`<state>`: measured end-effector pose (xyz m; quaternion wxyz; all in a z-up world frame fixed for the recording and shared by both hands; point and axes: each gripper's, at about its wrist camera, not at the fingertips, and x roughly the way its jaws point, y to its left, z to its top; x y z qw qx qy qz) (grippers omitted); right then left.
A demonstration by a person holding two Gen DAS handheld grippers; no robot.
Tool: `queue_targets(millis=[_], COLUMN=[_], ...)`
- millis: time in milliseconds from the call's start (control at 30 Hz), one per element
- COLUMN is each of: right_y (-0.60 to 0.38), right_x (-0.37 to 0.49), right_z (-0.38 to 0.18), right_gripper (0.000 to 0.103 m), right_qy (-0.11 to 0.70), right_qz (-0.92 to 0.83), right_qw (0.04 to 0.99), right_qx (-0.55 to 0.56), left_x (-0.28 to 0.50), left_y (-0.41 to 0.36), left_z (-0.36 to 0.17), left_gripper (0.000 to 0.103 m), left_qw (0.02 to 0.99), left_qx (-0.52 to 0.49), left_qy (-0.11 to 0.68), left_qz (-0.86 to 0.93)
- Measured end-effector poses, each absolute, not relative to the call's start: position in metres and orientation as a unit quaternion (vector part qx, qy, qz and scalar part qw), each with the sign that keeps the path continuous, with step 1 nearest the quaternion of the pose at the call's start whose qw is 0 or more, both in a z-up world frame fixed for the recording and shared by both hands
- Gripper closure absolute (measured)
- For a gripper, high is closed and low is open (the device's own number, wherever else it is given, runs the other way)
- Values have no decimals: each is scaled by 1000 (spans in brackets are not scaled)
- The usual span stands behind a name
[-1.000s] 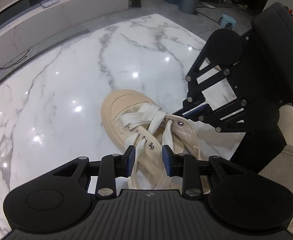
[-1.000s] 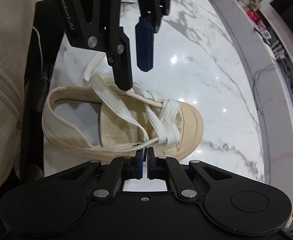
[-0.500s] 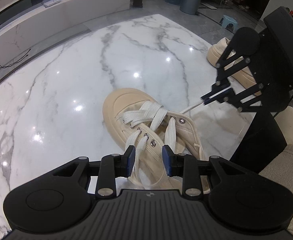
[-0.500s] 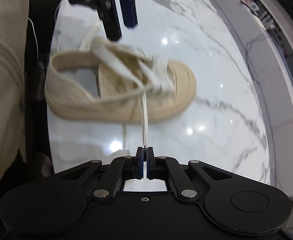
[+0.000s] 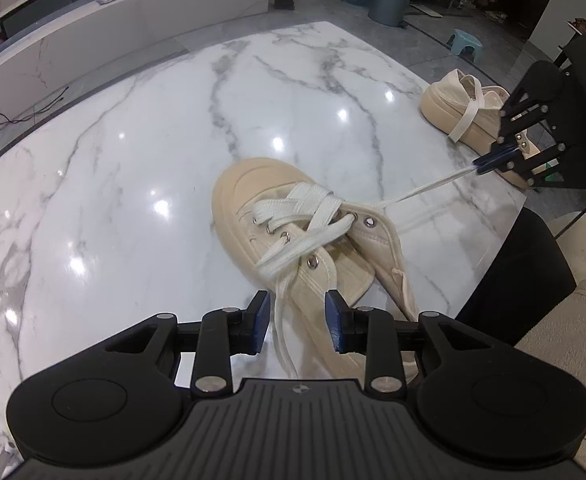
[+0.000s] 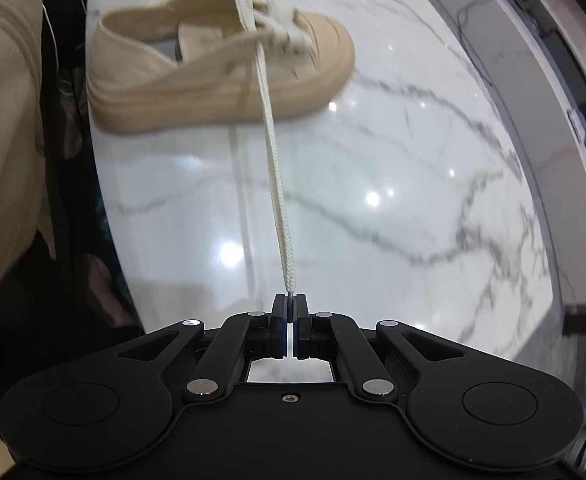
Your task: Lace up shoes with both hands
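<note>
Pulled well back now, the right hand-held gripper point(image 6: 289, 312) has drawn the lace point(image 6: 271, 120) taut, pads pinching its tip. Cream shoe point(image 5: 293, 236) sits mid-tabletop point(image 5: 133, 168), toe toward eleven o'clock. Left hand-held gripper point(image 5: 296, 322) hovers spread at the shoe's heel end, loose lace end between its pads. Second shoe point(image 5: 459, 112) at two o'clock.

Support surface: marble table point(image 5: 141, 168), white with grey veining, glossy, ceiling-light reflections. Beige shoe point(image 5: 253, 200) rests on top near centre, toe toward 11 o'clock in left wrist view. Second beige shoe point(image 5: 449, 108) rests at 2 o'clock, near table edge, well apart from first.
</note>
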<state>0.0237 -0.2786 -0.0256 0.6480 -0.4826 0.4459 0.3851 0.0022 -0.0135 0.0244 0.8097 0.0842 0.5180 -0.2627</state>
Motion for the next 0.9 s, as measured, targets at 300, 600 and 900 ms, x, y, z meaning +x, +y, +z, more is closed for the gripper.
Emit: queue_targets(millis=[300, 600, 900], right_y=[-319, -339, -292], right_x=[12, -2, 14], right_z=[-17, -12, 2], right_gripper=[102, 102, 102], right_qy=[472, 475, 419], right_qz=[347, 326, 338], right_qw=[657, 673, 701], right_qx=[-474, -464, -467], left_x=[7, 10, 8], left_y=[-31, -32, -23], left_z=[20, 14, 17], left_gripper=[74, 74, 74], left_qw=[809, 811, 818], left_qx=[86, 84, 62], left_qy=[515, 519, 519], left_qz=[-269, -255, -239])
